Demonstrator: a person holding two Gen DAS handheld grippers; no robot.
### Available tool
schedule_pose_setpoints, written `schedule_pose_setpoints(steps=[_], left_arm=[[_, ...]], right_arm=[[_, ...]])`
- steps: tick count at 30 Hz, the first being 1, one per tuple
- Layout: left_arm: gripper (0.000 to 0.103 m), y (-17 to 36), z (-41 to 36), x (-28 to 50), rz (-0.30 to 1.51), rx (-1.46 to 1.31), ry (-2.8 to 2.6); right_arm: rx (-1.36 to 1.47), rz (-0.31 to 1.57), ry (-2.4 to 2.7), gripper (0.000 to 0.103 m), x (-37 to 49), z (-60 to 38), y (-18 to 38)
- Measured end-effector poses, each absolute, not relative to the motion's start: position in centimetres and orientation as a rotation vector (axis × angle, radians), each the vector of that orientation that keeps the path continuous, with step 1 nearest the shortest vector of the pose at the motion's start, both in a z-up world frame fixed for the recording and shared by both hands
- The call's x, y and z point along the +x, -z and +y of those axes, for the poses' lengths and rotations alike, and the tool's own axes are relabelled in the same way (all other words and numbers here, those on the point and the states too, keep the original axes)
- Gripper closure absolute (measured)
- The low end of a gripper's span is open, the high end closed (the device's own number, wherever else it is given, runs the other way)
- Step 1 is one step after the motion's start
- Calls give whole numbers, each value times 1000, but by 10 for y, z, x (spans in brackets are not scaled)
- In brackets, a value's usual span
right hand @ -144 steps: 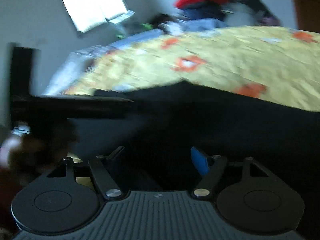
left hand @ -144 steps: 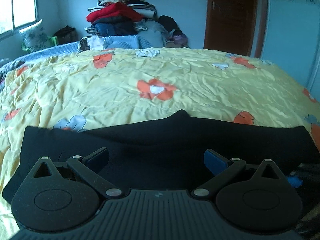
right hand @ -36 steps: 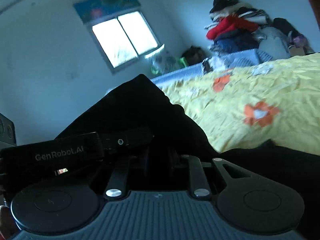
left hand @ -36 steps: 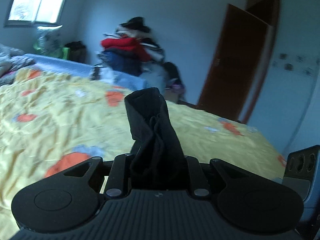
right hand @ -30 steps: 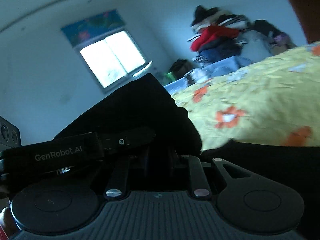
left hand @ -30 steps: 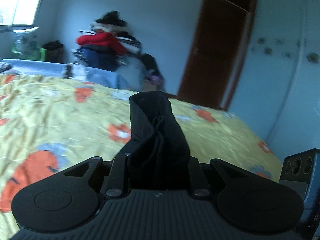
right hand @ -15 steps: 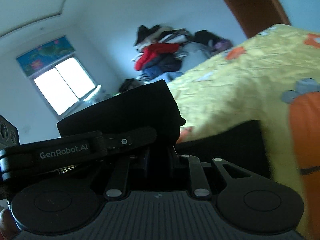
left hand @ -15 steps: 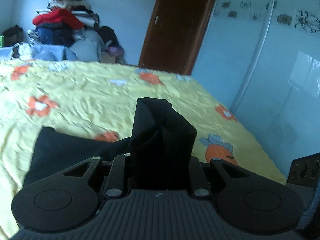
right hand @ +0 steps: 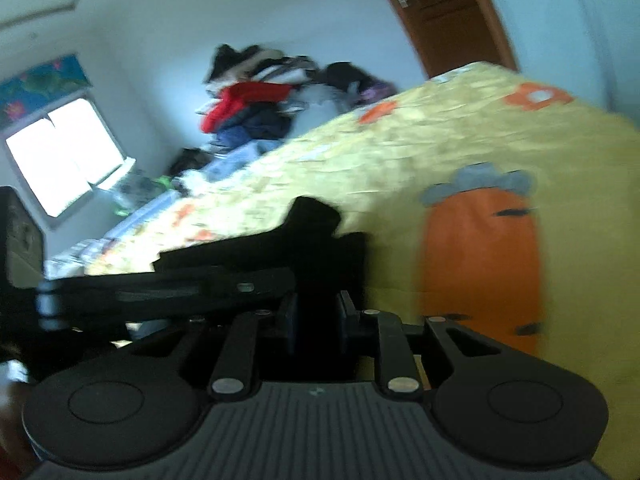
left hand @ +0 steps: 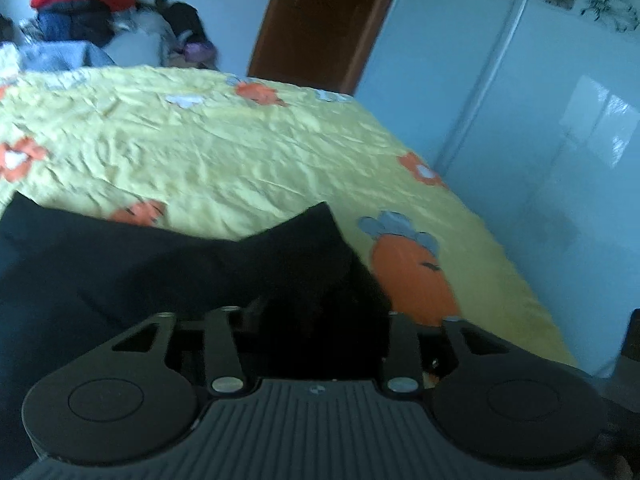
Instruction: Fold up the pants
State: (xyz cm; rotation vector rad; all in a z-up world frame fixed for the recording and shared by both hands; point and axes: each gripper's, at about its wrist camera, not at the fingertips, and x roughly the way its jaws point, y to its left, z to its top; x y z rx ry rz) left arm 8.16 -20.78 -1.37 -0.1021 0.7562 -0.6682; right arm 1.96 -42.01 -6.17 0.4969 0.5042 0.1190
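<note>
Right now the left tool (left hand: 320,320) has its two fingers drawn close on a bunched wad of the black pants (left hand: 132,268), the cloth filling the whole gap between them and rising ahead of the tips to a small peak. From that pinch the rest of the pants spreads out to the tool's left as a broad, flat dark sheet lying on the bed (left hand: 240,160), its far edge running roughly straight across the yellow cover printed with orange flowers. Just to the right of the tool, a large orange carrot print (left hand: 412,276) shows on the cover, close beside the held cloth. The right tool (right hand: 316,320) is likewise clamped on a fold of the pants (right hand: 316,216), with dark fabric packed between its blue-faced pads and poking up beyond them; this view is blurred, so finer folds cannot be made out. To its left the black body of the other tool crosses the view, touching or nearly touching the same cloth. To its right the bed (right hand: 440,140) falls away with the carrot print (right hand: 480,264) near the edge. Farther off, beyond both tools, a pile of clothes (left hand: 84,4) is heaped at the far side of the bed, beside a brown door (left hand: 320,20).
</note>
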Motion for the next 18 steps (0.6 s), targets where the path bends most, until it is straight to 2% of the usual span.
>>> schedule_pose_setpoints(steps=[6, 8, 9, 10, 12, 13, 16, 17, 18], left_arm=[[17, -18, -174, 80, 689, -141, 711], [15, -29, -158, 90, 644, -85, 582], [14, -32, -150, 95, 616, -60, 514], [13, -32, -142, 102, 595, -28, 453], [12, -27, -131, 121, 599, 58, 347], [12, -23, -127, 129, 611, 97, 308], [13, -4, -117, 149, 640, 175, 229], [13, 1, -116, 154, 646, 188, 221], [14, 7, -116, 158, 652, 201, 215]], right_arm=[[527, 492, 63, 83, 9, -455, 56], [562, 454, 8, 83, 14, -457, 47], [564, 443, -21, 79, 19, -455, 43], [552, 442, -52, 73, 27, -451, 38], [509, 473, -114, 22, 49, -438, 36], [487, 489, -130, 20, 61, -431, 37], [468, 544, -185, 21, 93, -414, 45], [472, 553, -203, 26, 100, -411, 47], [474, 567, -220, 43, 106, -409, 49]])
